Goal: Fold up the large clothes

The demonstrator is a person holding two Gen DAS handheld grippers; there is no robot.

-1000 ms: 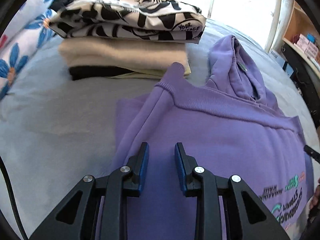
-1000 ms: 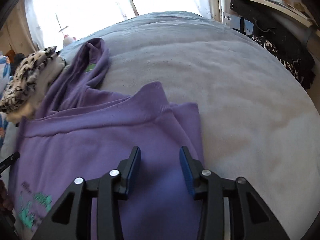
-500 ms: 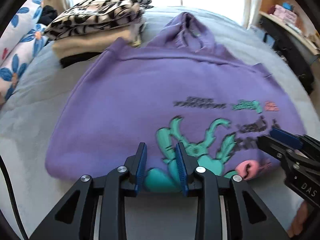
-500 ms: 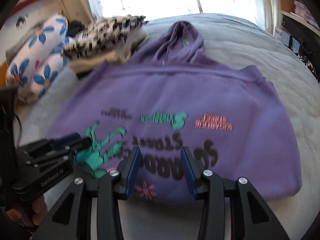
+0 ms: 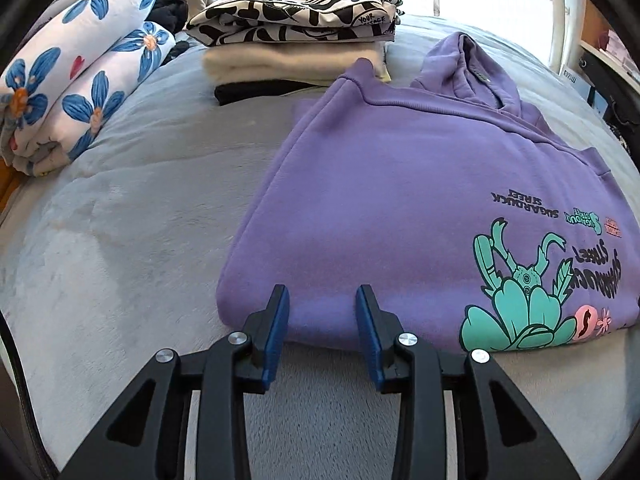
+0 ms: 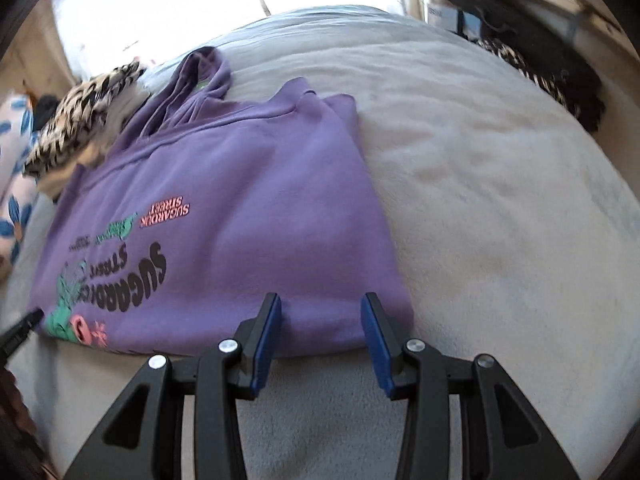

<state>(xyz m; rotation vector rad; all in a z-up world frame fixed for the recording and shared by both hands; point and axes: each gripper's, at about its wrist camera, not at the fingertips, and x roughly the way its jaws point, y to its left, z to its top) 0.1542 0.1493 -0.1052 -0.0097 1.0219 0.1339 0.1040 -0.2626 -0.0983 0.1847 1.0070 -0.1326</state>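
Two hand-held grippers face one purple hoodie (image 5: pixel 384 184) spread on the grey bed (image 5: pixel 120 220), filling the centre and right of the left view, hood toward the top. Its near folded edge runs across the frame, just ahead of both tools. The left hand-held gripper (image 5: pixel 323 320) sits at that edge's left end, fingers apart and holding nothing; the right hand-held gripper (image 6: pixel 320 326) sits at its right end, likewise apart. Neither looks nearer. A stack of folded clothes (image 5: pixel 296 36) lies upper centre
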